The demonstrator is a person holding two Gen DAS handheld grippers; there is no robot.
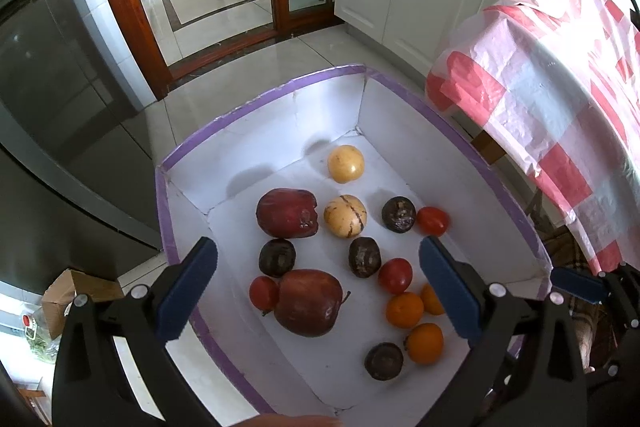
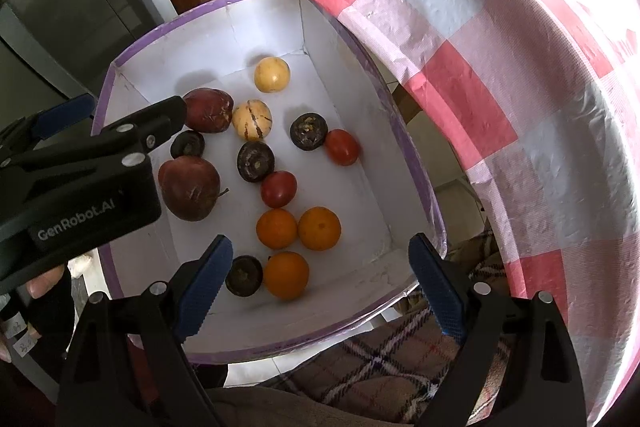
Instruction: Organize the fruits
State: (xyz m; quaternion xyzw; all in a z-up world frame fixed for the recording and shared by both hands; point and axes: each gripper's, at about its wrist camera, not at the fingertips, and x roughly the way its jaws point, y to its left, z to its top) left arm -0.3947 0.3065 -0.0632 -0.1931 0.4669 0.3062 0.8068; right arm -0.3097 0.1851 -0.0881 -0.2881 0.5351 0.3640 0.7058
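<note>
Both claws are spread wide with nothing between the pads. The left gripper [image 1: 318,287] hangs over the near half of the white box [image 1: 280,115] with the purple-taped rim, and right under its gap sits a big dark red apple [image 1: 309,302] with a small tomato [image 1: 263,293] touching its left side. Just ahead of the fingertips are two dark purple passion fruits [image 1: 364,257], a second apple [image 1: 287,213] and a striped pale melon-ish fruit [image 1: 345,216], with a plain yellow one [image 1: 346,163] further out near the far wall.

The right gripper [image 2: 320,281] hovers over the near right corner. Closest to its gap is an orange [image 2: 286,275] with another passion fruit [image 2: 244,275] touching it on the left; two more oranges [image 2: 319,229] sit just ahead, then a tomato [image 2: 279,189]. Off to its right is a pink-checked plastic sheet [image 2: 500,87] draped over something, probably a table.

So all the fruit is in the box, loosely mixed. The oranges are clumped, the rest are scattered. Honestly that fits either a box still to be sorted or one just filled, can't tell which. No other bin or tray in view. If a pick is coming, it'd need the claw dropped straight down around one round fruit without nudging its neighbours.
</note>
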